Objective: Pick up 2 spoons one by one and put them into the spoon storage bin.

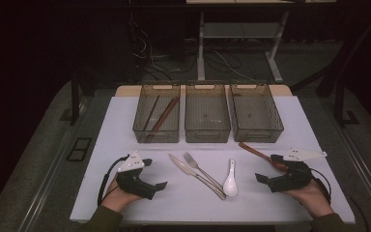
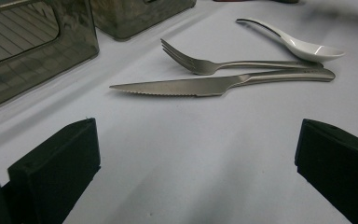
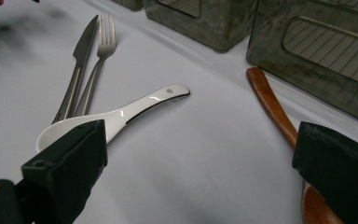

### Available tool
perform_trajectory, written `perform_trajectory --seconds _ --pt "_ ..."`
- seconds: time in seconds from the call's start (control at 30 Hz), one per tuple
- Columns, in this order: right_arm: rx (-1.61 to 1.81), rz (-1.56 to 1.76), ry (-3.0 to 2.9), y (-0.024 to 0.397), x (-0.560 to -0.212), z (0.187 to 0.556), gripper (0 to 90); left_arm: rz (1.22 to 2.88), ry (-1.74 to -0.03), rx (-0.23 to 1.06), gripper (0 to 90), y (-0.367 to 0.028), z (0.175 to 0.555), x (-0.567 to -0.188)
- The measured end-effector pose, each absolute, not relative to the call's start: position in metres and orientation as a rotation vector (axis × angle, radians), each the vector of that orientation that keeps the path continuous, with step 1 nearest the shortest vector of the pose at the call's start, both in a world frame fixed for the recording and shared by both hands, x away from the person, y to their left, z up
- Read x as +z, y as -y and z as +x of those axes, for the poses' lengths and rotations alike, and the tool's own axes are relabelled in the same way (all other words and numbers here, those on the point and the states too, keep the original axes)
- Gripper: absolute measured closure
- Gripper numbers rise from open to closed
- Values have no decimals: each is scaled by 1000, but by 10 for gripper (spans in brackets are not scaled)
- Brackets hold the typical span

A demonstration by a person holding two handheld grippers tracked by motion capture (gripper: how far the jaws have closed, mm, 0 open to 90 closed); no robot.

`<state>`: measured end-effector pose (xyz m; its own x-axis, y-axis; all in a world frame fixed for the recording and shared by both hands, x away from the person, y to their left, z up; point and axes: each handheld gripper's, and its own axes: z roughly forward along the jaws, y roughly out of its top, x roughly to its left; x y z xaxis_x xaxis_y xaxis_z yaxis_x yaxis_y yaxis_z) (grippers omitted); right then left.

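Left gripper (image 1: 150,180): jaws spread wide, nothing between them, resting low over bare tabletop. Knife (image 2: 214,84) lies ahead of the jaws, apart from them, blade tip towards the bins; fork (image 2: 223,64) lies just behind the knife, their handles crossing.

Right gripper (image 1: 265,180): jaws likewise wide apart and empty. White ceramic spoon (image 3: 121,114) lies just beyond its left jaw, bowl nearest the jaw, handle pointing away. Wooden spoon (image 3: 279,121) runs under and past its right jaw (its bowl partly hidden by that jaw).

Landmark, the knife: fork touching it on the right; white ceramic spoon just right of both handles; wooden spoon well to the right; three clear bins behind it, left bin (image 1: 156,120) holding chopsticks, middle bin (image 1: 207,116) and right bin (image 1: 256,115) apparently empty.

Handling note (judgement): sorting appears barely begun. For flat cutlery, approach the handle square across its width, jaws low to the table (image 1: 193,198), and close on the narrow handle rather than the blade or bowl.
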<state>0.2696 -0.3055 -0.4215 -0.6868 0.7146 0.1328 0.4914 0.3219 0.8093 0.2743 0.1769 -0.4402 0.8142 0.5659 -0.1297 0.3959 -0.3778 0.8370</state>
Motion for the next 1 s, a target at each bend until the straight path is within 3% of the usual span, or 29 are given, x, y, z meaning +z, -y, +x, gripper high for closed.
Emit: perform_trajectory --seconds 1.0 --pt "1210 1170 -2291 347 -408 307 30 2033 -677 201 0 -172 272 -443"
